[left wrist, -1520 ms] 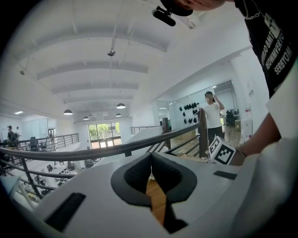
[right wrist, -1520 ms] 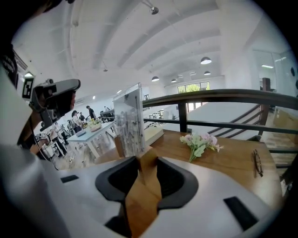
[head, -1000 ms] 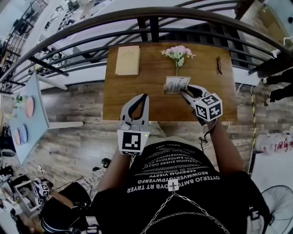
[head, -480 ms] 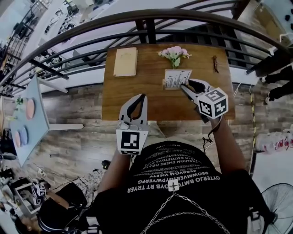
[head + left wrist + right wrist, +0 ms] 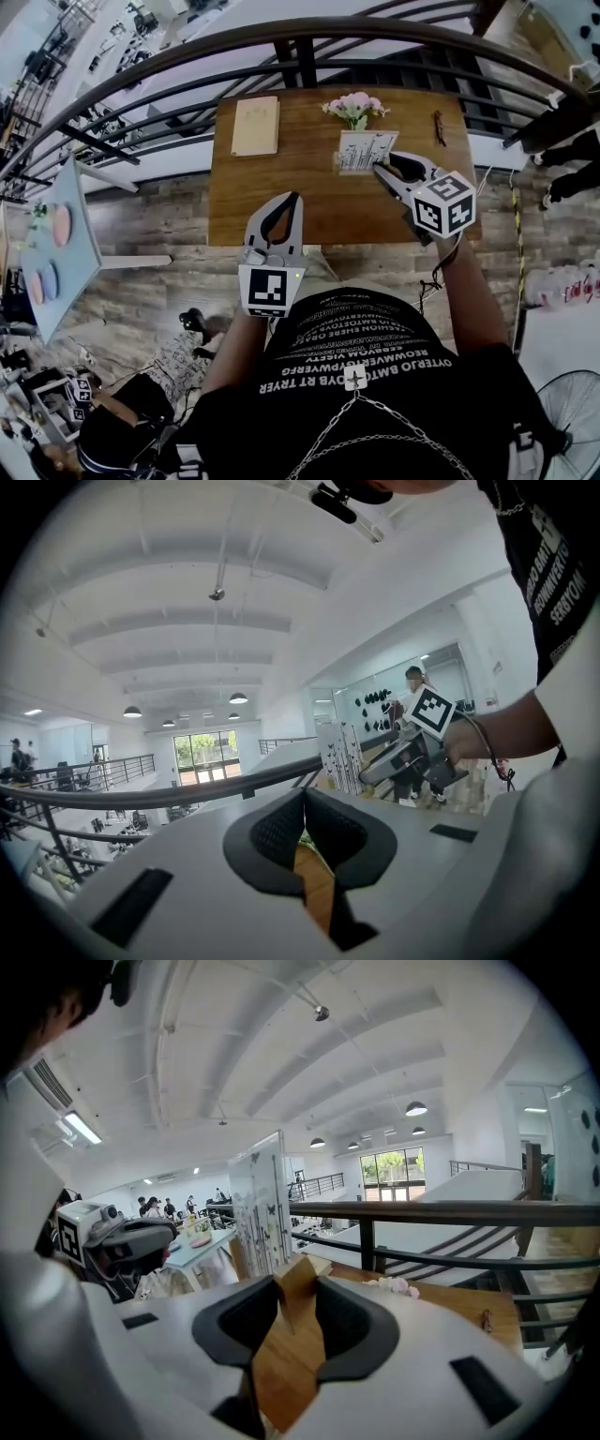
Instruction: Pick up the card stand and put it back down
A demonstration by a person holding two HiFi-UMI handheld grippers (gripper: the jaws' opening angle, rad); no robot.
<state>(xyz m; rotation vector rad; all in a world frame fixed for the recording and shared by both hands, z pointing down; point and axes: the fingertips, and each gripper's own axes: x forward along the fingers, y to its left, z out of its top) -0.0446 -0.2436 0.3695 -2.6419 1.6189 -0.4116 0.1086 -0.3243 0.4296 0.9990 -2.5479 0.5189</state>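
Observation:
The card stand (image 5: 364, 152), a white printed card in a small wooden base, hangs above the wooden table (image 5: 244, 202) near its far right. My right gripper (image 5: 381, 171) is shut on its base. In the right gripper view the wooden base (image 5: 292, 1290) sits pinched between the pads, and the card (image 5: 260, 1211) stands up to the left. My left gripper (image 5: 294, 199) hovers over the table's near edge, shut and empty, its pads touching (image 5: 302, 803). The left gripper view also catches the card stand (image 5: 339, 753) held aloft.
A tan notebook (image 5: 256, 126) lies at the table's far left. Pink flowers (image 5: 353, 106) stand just behind the card stand. A small dark object (image 5: 438, 128) lies at the far right. A dark curved railing (image 5: 300, 37) runs beyond the table.
My right gripper has lifted the card stand up off the table and slightly toward the flowers. The left gripper has stayed put.

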